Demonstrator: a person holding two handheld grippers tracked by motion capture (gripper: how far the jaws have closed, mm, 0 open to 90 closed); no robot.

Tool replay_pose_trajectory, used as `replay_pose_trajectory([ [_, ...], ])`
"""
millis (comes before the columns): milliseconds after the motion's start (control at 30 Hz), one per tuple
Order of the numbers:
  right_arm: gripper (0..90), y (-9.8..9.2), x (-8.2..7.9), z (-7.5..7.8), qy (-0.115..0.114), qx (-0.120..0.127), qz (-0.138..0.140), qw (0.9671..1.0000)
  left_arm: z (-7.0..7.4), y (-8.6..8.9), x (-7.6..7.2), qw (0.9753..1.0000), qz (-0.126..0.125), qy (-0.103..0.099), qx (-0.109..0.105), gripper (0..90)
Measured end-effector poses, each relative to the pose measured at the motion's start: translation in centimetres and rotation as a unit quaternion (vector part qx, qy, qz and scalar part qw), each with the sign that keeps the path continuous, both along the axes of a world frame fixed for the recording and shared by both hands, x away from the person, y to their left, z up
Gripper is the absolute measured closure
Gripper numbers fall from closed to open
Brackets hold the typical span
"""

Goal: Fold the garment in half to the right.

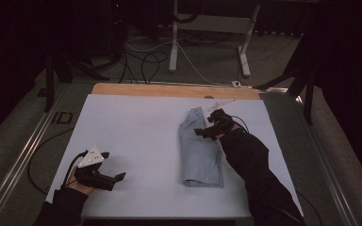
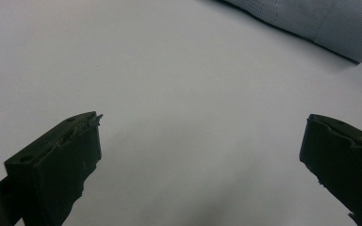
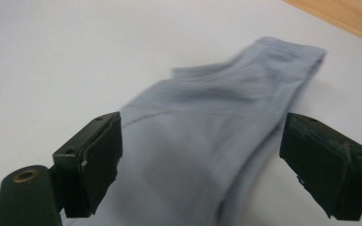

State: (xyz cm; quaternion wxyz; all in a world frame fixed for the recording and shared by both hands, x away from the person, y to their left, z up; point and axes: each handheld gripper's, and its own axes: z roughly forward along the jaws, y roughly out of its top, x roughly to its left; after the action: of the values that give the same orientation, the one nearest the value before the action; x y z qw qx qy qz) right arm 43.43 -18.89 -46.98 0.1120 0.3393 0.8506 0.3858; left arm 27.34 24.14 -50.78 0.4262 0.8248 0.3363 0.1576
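The right gripper (image 1: 206, 132), jaws wide and empty, hovers over the folded cloth (image 1: 199, 150) to pinch it, while the left gripper (image 1: 118, 178), equally agape, waits at seven o'clock.

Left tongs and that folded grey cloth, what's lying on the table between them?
Nothing: between the left tongs and the folded grey cloth there is bare white table cover, seen in the high view and the left gripper view.

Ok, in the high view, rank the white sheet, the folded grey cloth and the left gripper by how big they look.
1. white sheet
2. folded grey cloth
3. left gripper, though it sits nearer the camera, so its look may flatter it.
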Motion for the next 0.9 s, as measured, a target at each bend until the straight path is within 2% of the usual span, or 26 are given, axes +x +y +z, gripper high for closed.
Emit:
replay_pose_trajectory([
  [67, 14.1, 0.0, -0.6, 0.2, -0.003, 0.001, 0.005, 1.0000, 0.0, 0.0, 0.0, 1.0000, 0.000, -0.001, 0.000, 0.5],
  [100, 14.5, 0.0, -1.8, 0.5, -0.011, 0.001, 0.015, 0.9998, 0.0, 0.0, 0.0, 1.0000, -0.002, -0.001, 0.001, 0.5],
  [233, 14.5, -0.4, -4.0, 1.1, -0.022, 0.016, 0.033, 0.9991, 0.0, 0.1, 0.0, 1.0000, -0.003, -0.002, 0.001, 0.5],
  [300, 14.6, -0.4, -4.6, 1.2, -0.025, 0.018, 0.036, 0.9989, 0.0, 0.1, 0.0, 1.0000, -0.003, -0.003, 0.002, 0.5],
  [400, 14.6, -0.9, -6.9, 1.6, -0.032, 0.032, 0.051, 0.9977, 0.0, 0.2, 0.0, 1.0000, -0.002, -0.002, 0.002, 0.5],
  [467, 14.6, -1.0, -8.1, 1.4, -0.032, 0.034, 0.059, 0.9972, 0.0, 0.2, 0.0, 1.0000, -0.003, -0.003, 0.002, 0.5],
  [500, 14.6, -1.0, -8.1, 1.4, -0.032, 0.034, 0.059, 0.9972, 0.1, 0.2, 0.0, 1.0000, -0.003, -0.004, 0.001, 0.5],
  [533, 14.6, -1.2, -9.1, 1.1, -0.030, 0.036, 0.063, 0.9969, 0.1, 0.2, 0.0, 1.0000, -0.002, -0.003, -0.001, 0.5],
  [567, 14.6, -1.2, -9.1, 1.1, -0.030, 0.036, 0.063, 0.9969, 0.1, 0.2, 0.0, 1.0000, -0.002, -0.004, -0.001, 0.5],
  [667, 13.7, -1.7, -11.3, 0.2, -0.027, 0.036, 0.072, 0.9964, 0.0, 0.2, 0.0, 1.0000, -0.003, -0.003, -0.001, 0.5],
  [800, 13.7, -2.3, -12.7, -0.3, -0.015, 0.046, 0.076, 0.9960, 0.0, 0.2, -0.1, 1.0000, -0.004, -0.003, 0.000, 0.5],
  [833, 13.8, -2.4, -13.3, -0.5, -0.015, 0.039, 0.077, 0.9961, 0.0, 0.2, -0.1, 1.0000, -0.004, -0.004, 0.003, 0.5],
  [900, 25.4, -2.7, -14.7, -1.0, -0.024, 0.033, 0.084, 0.9956, 0.1, 0.2, 0.0, 1.0000, -0.004, -0.003, -0.001, 0.5],
])
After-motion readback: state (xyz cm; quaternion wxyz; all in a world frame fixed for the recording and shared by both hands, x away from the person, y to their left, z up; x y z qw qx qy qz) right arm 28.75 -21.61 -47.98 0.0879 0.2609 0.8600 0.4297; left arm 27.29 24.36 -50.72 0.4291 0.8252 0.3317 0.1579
